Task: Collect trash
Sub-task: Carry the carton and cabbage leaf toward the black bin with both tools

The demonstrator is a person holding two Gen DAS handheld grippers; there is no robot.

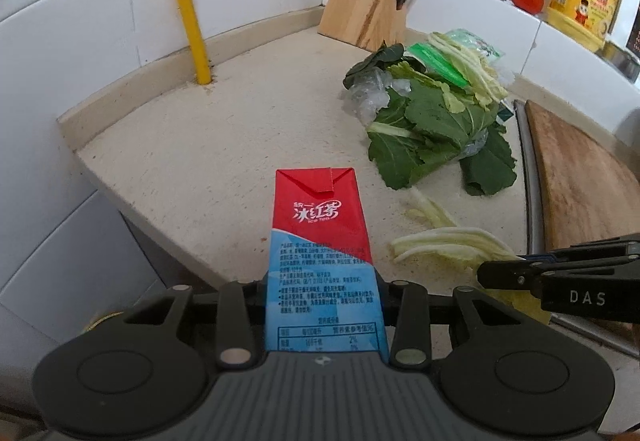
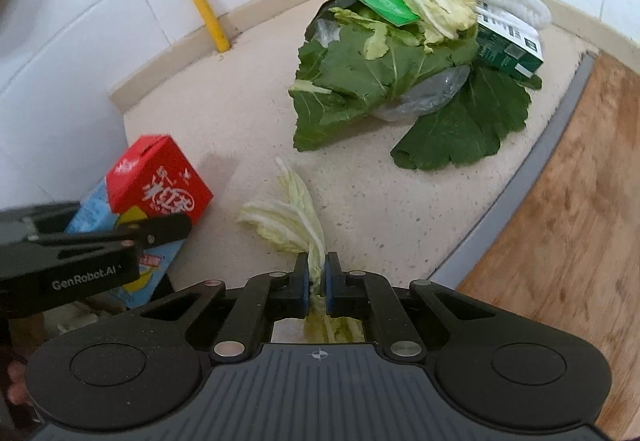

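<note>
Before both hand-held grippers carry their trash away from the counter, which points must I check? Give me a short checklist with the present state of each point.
1. Left hand-held gripper shut on the iced tea carton: ok.
2. Right hand-held gripper shut on the pale cabbage leaf: ok.
3. Whole cabbage leaf caught: not ok, only its narrow end is pinched and the rest lies on the counter.
4. The two grippers apart from each other: ok, but close.
5. Rest of the trash collected: not ok, the pile of green leaves and packaging is untouched.
6. Trash bin within reach: cannot tell, none is in view.
</note>
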